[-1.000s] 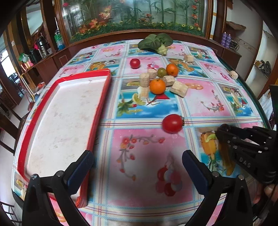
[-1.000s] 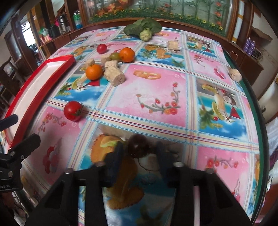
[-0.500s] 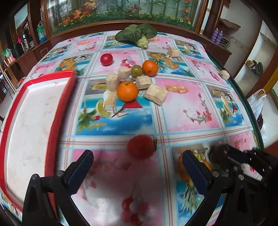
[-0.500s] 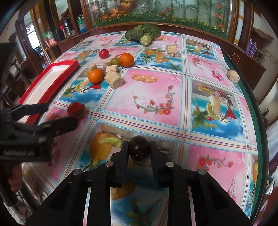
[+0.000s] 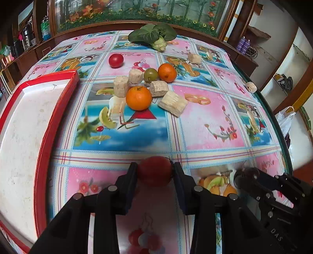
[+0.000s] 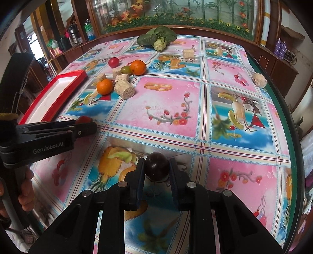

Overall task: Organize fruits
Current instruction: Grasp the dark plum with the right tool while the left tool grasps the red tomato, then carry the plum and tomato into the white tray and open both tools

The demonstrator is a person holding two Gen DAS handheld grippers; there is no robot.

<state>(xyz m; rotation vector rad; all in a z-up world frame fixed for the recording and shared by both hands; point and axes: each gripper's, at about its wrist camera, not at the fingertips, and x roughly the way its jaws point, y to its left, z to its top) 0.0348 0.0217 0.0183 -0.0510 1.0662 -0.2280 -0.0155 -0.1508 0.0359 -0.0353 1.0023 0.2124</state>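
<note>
Both tongs are gripping fruit at the near edge of the table (image 6: 244, 82) right now. The left gripper (image 5: 154, 172) is closing snug around a red tomato (image 5: 154, 171), and the right gripper (image 6: 157, 168) is pinching a dark plum (image 6: 157, 166), both fruits held at the widest part so they don't roll out. The red tray (image 5: 23, 125) is sitting along the left edge, probably where they're headed. Oranges (image 5: 138, 98) are waiting mid-table.

Round table with pink and blue fruit-print cloth (image 6: 166, 109), dark wooden cabinets (image 6: 281, 68), glass-fronted plant display (image 6: 176, 11), daylight from left
</note>
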